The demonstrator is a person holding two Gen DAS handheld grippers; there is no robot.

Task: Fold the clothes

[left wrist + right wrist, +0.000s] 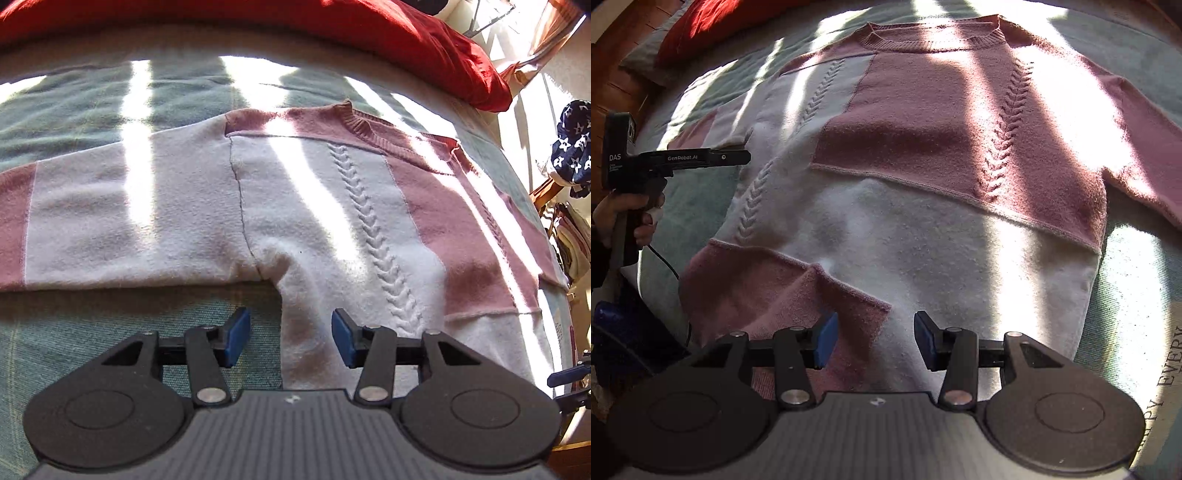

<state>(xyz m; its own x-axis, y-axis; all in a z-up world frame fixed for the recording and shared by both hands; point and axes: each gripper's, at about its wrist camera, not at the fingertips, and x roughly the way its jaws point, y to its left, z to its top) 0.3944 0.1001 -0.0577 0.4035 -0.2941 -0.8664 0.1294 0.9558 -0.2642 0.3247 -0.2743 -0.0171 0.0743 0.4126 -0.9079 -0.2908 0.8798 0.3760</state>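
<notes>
Nearby, red pillow (pixel 424 44) (sunlit), sweater (pixel 923 184) unobstructed

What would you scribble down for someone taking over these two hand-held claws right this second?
Left claw: open, empty, over the side edge of the pink-and-white knitted sweater, below its sleeve.
Right claw: open, empty, over the sweater's bottom hem.
Sweater lies flat, front up, both sleeves spread out, on the pale green bedspread; a red pillow sits beyond the collar.
Done: garment laid out and mostly smooth.
Left: every fold; sleeves probably go in first, then the body.
</notes>
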